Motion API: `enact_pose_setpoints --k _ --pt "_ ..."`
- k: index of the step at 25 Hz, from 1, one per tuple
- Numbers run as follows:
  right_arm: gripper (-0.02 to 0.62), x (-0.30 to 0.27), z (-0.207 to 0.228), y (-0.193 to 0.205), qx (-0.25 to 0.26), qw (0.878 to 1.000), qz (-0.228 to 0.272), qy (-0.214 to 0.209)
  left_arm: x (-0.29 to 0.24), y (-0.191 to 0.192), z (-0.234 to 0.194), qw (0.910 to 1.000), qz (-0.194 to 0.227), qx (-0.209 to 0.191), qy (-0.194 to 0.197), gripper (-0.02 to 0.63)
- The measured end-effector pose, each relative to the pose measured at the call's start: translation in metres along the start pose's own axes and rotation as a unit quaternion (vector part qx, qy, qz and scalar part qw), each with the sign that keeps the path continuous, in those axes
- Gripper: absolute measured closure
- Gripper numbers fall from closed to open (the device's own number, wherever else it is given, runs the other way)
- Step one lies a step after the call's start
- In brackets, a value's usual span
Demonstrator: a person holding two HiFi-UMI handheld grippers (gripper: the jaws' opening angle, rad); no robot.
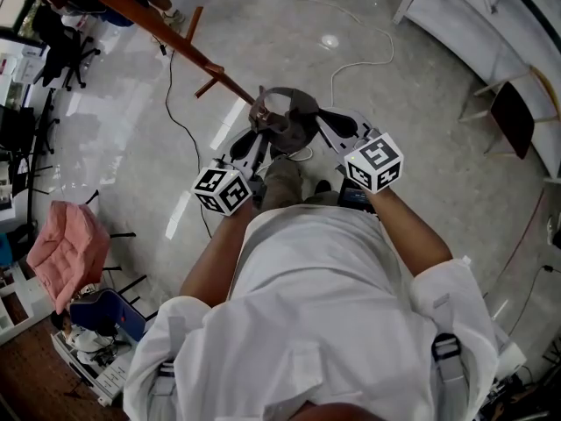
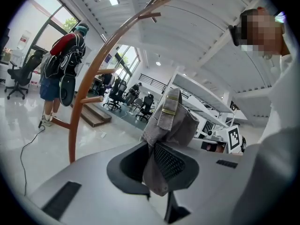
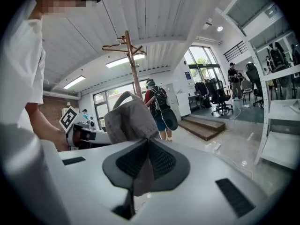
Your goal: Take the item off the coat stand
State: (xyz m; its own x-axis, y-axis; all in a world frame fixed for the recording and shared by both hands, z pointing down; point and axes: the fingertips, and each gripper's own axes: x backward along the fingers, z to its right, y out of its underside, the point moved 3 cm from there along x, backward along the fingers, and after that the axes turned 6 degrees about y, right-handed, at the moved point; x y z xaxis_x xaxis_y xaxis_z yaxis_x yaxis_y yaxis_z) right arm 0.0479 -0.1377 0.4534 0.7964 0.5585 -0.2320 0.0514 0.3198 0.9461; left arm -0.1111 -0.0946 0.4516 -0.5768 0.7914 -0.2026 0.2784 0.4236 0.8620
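Observation:
A grey fabric hat (image 1: 282,117) hangs in the air in front of me, held at both sides and clear of the stand. My left gripper (image 1: 259,140) is shut on one edge of it; in the left gripper view the cloth (image 2: 169,121) is pinched between the pads of the left gripper (image 2: 157,172). My right gripper (image 1: 328,130) is shut on the other edge, and the right gripper (image 3: 146,165) clamps a fold of the hat (image 3: 130,118). The curved wooden coat stand (image 1: 158,26) rises just beyond the hat, with its hooks bare (image 2: 154,11) (image 3: 126,46).
A person with a backpack and skateboard (image 2: 63,67) (image 3: 159,104) stands beyond the stand. A black cable (image 1: 182,128) trails over the glossy floor. Pink cloth on a chair (image 1: 66,253) is at the left, a white shelf unit (image 1: 473,11) at the far right.

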Motion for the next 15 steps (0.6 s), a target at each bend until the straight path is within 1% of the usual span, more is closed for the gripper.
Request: enact_pose_setpoints --k 4,8,11,15 --pt "0.566 0.008 -0.007 0.000 -0.002 1.000 0.006 -0.004 0.007 0.002 0.018 1.0000 0.003 0.002 0.005 0.550" --pt "0.566 0.023 -0.004 -0.002 -0.027 0.999 0.020 0.004 0.008 0.001 0.038 0.9998 0.004 -0.005 0.017 0.549" --pt "0.566 0.029 -0.003 -0.009 -0.038 0.999 0.030 0.002 0.009 -0.005 0.043 0.9996 0.007 -0.012 0.024 0.550" --pt "0.566 0.041 -0.003 -0.010 -0.040 0.999 0.032 -0.002 0.006 0.001 0.051 0.9994 0.006 -0.009 0.031 0.549"
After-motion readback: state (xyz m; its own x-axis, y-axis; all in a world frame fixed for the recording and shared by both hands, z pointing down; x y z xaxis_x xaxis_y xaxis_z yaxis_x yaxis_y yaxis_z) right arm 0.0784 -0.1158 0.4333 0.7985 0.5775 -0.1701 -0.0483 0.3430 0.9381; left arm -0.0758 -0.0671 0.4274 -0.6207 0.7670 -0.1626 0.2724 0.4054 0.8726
